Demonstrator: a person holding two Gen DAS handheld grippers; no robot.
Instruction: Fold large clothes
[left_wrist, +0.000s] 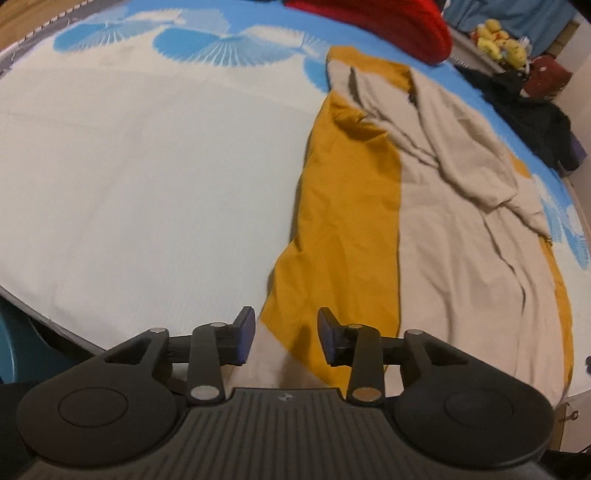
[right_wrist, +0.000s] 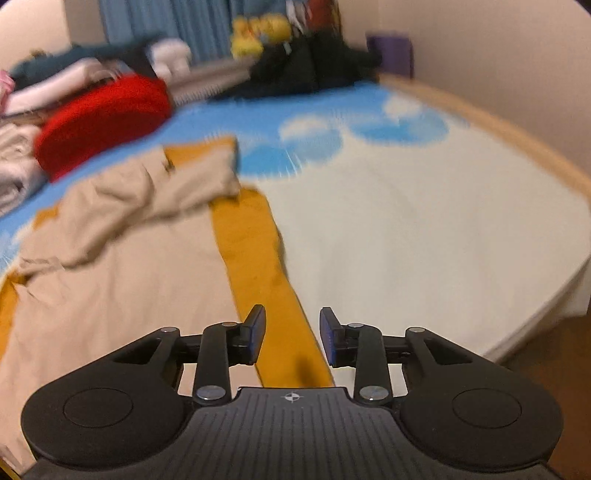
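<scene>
A large beige and mustard-yellow garment (left_wrist: 424, 206) lies lengthwise on the bed, with a beige sleeve folded across its upper part. It also shows in the right wrist view (right_wrist: 129, 258), blurred. My left gripper (left_wrist: 286, 338) is open and empty, hovering just above the garment's near yellow edge. My right gripper (right_wrist: 291, 338) is open and empty, above the yellow strip (right_wrist: 266, 266) along the garment's right side.
The bed sheet (left_wrist: 147, 184) is white with blue fan prints. A red knit item (left_wrist: 406, 26) and a pile of clothes (right_wrist: 22, 147) lie at the head of the bed. Dark clothes (left_wrist: 528, 110), yellow plush toys (right_wrist: 258, 33) and a wooden bed rim (right_wrist: 517, 136) border it.
</scene>
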